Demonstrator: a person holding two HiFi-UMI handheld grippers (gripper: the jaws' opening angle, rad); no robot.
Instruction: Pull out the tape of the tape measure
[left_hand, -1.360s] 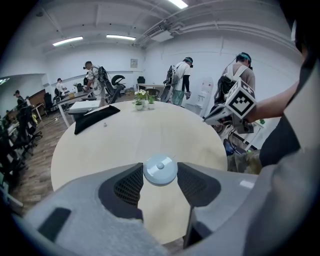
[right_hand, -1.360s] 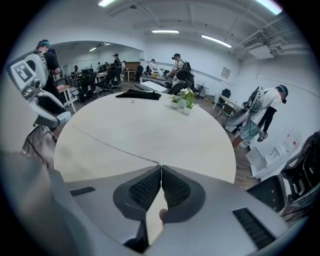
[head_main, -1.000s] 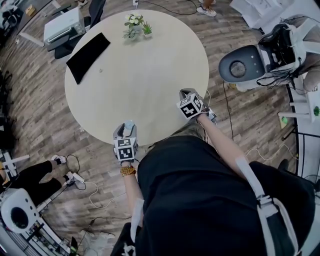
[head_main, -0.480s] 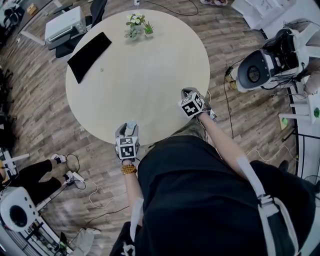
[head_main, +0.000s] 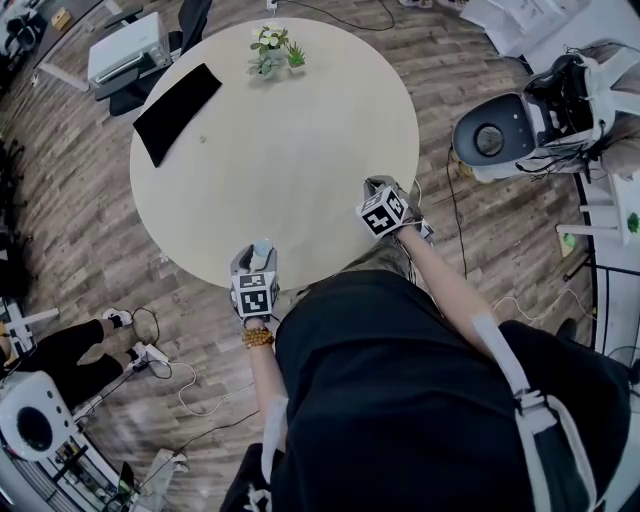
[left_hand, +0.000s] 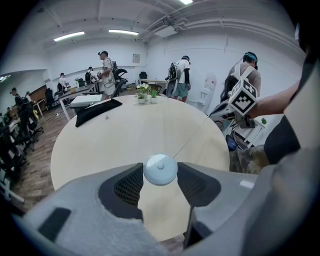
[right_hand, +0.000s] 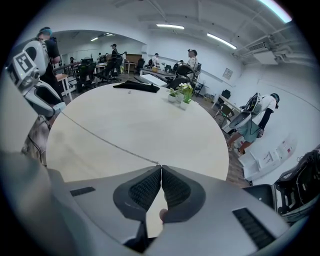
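Tape measure (left_hand: 160, 169): a small round pale case, clamped by its sides in the left gripper (head_main: 256, 258). Low and left of centre in the head view, over the near rim of the round bench (head_main: 300, 120).

Right gripper (right_hand: 160, 167): jaws together, pinched on the end of the tape (right_hand: 107, 141). Right of the case and a little higher in the head view, also at the bench's rim.

Thin tape already out and stretched straight between the two. Long axis from the case up and to the right in the left gripper view, toward the right gripper at the upper right of that frame.

For more length, probably best to draw the right gripper farther right along that same line, away from the case, with the left gripper as anchor.
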